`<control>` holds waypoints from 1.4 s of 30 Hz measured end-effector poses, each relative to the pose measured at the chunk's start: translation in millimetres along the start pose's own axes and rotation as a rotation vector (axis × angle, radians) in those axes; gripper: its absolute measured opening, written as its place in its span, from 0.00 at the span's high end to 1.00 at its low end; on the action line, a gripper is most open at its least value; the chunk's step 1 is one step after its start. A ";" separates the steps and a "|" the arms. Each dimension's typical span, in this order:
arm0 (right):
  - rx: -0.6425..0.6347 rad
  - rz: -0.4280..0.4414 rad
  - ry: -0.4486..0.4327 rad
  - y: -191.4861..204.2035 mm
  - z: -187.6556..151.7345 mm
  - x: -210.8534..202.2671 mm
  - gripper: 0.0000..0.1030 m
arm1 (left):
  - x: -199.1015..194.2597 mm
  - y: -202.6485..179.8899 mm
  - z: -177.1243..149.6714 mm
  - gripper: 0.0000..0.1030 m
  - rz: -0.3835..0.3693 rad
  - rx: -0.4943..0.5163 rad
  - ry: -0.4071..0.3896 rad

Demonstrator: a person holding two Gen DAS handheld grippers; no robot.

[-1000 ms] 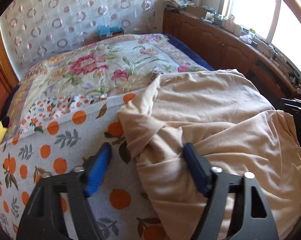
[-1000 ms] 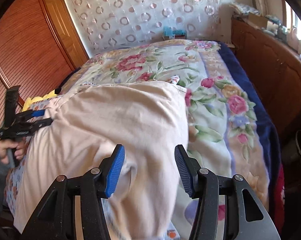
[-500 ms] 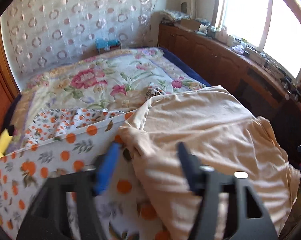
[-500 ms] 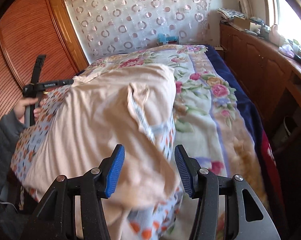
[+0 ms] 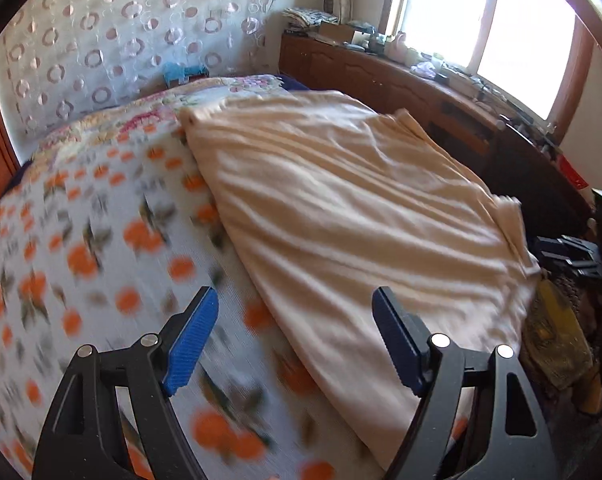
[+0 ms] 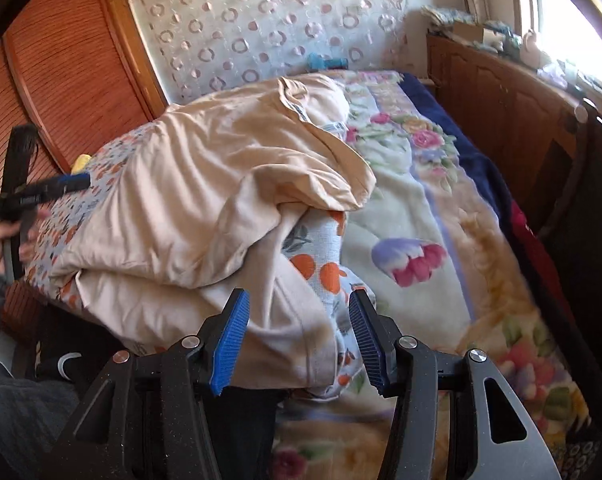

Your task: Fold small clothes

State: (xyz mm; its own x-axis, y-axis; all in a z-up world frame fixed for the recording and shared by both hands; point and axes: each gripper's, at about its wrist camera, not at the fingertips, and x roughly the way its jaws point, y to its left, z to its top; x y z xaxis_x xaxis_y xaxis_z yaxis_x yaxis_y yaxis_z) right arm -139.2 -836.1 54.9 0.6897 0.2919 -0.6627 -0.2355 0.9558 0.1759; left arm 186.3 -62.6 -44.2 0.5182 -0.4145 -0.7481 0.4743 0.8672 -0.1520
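Left gripper (image 5: 293, 336): jaws spread wide and just been opening, nothing between them, only the bed below; the view is smeared.
Right gripper (image 6: 297, 340): jaws part open with a bunched corner of the cloth between the blue pads (image 6: 231, 340); I cannot tell whether they actually pinch it.
Task's thing: the cream-peach soft cotton garment (image 5: 341, 208) lies over the white sheet printed with oranges and leaves (image 5: 81, 248), reaching the bed's near edge; in the right view its flap is doubled back in a loose heap (image 6: 237, 184).
Risk one: the printed sheet is tangled into the same bunch at the near edge (image 6: 321, 264), so a pull there would likely drag both layers.
Risk two: the heaped flap looks unsupported and could slump or set in crooked creases.
Risk three: the hem overhangs the edge, so the garment could slide off the bed.
Around: floral plush blanket (image 6: 413, 208) towards the bed's far side, small blue object (image 6: 327, 62) by the headboard.
In the way: wooden cabinet (image 6: 513, 112) close along the bed's window-side edge, leaving little room to swing cloth.
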 end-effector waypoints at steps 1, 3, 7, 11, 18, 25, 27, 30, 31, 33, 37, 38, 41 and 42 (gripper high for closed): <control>-0.009 -0.005 -0.003 2.8 -2.4 -0.2 0.48 | -2.6 -4.8 -7.8 0.23 -0.002 -0.004 0.001; -0.037 -0.013 0.000 8.7 -9.8 3.1 0.48 | -5.7 -10.7 -19.7 0.23 0.001 -0.019 0.003; -0.054 -0.019 0.018 10.8 -13.1 10.8 0.48 | -5.3 -18.3 -41.8 0.23 0.004 -0.047 0.022; -0.081 -0.044 0.030 13.4 -13.1 18.6 0.50 | -8.6 -23.6 -56.2 0.23 0.003 -0.056 0.019; -0.132 -0.084 0.033 18.8 -10.9 19.5 0.62 | -14.2 -34.7 -67.0 0.23 -0.032 -0.060 0.019; -0.195 -0.116 0.028 31.0 -14.2 16.8 0.84 | -21.0 -51.9 -80.3 0.27 -0.042 -0.045 0.002; -0.213 -0.118 0.035 34.0 -14.4 18.0 0.90 | -20.8 -52.7 -79.9 0.42 -0.028 -0.036 -0.002; -0.209 -0.080 0.068 34.4 -10.4 18.3 0.94 | -18.1 -52.2 -74.7 0.53 -0.034 -0.027 0.015; -0.209 -0.065 0.071 34.6 -9.6 17.8 0.94 | -17.6 -51.8 -73.7 0.53 -0.038 -0.031 0.019; -0.205 -0.058 0.067 33.6 -7.6 15.3 0.95 | -17.0 -54.9 -73.7 0.60 -0.041 -0.015 0.028; -0.164 -0.014 0.008 32.3 -1.1 -1.9 0.95 | -25.6 -60.1 -72.7 0.90 -0.065 0.000 0.021; -0.163 -0.010 -0.010 33.1 0.1 -7.9 0.95 | -31.2 -60.0 -70.4 0.91 -0.068 -0.001 0.009; -0.183 -0.004 -0.065 38.8 9.5 -29.0 0.96 | -61.1 -63.2 -60.8 0.91 -0.085 0.011 -0.048; -0.184 -0.001 -0.085 39.8 13.4 -37.1 0.96 | -74.0 -64.5 -56.4 0.91 -0.090 0.017 -0.071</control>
State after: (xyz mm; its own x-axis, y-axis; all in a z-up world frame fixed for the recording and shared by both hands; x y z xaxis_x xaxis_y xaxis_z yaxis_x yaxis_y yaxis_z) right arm -165.0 -808.4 96.3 0.7432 0.3005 -0.5978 -0.3506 0.9359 0.0345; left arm 77.2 -72.2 -15.5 0.5215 -0.5094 -0.6845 0.5327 0.8211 -0.2052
